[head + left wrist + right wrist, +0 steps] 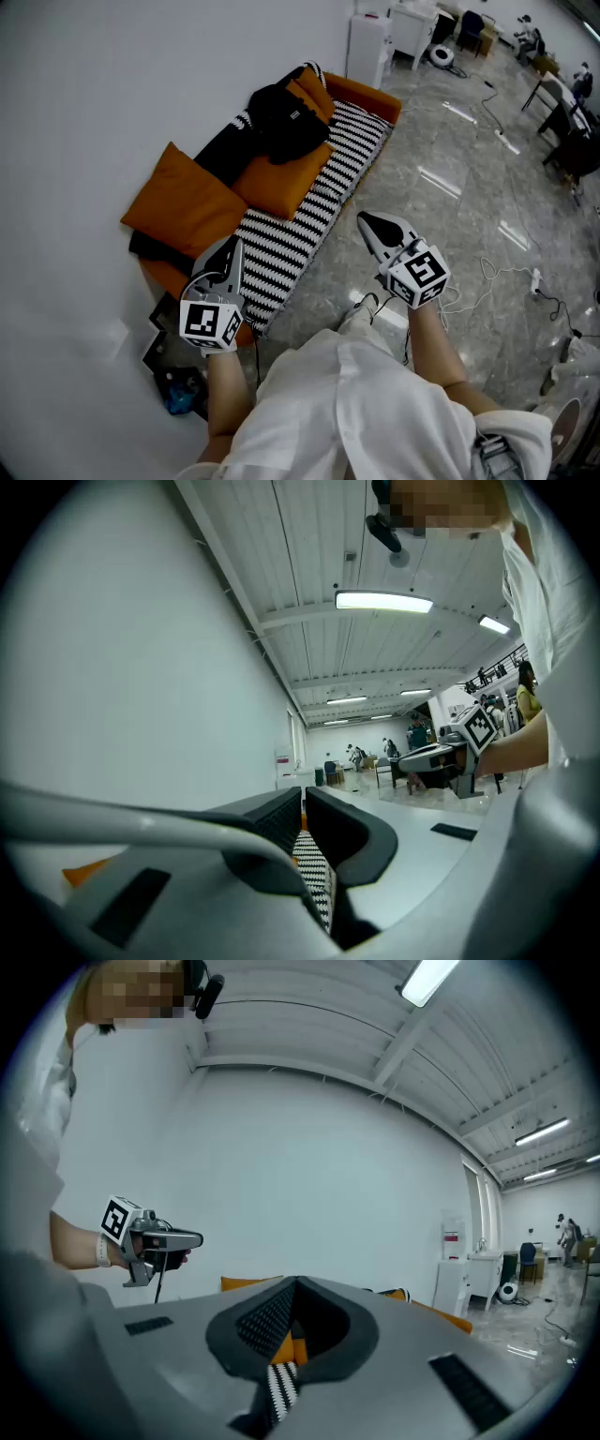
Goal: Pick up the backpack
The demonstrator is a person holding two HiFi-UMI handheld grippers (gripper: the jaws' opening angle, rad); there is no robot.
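Observation:
The black backpack [284, 120] lies on an orange cushion [281, 173] toward the far end of a sofa with a black-and-white striped cover [309, 202]. My left gripper [232, 248] is held over the sofa's near end, shut and empty, well short of the backpack. To the right, my right gripper [365, 221] hovers over the marble floor beside the sofa, also shut with nothing in it. The left gripper view has its jaws [302, 797] together over striped fabric. In the right gripper view the jaws [292, 1286] meet in front of orange cushion and stripes.
A large orange cushion [183, 202] sits at the sofa's near end against the white wall. Dark items and a blue thing [176, 380] lie on the floor below it. A white cabinet [367, 45] stands past the sofa. Cables [492, 272] trail over the floor at the right.

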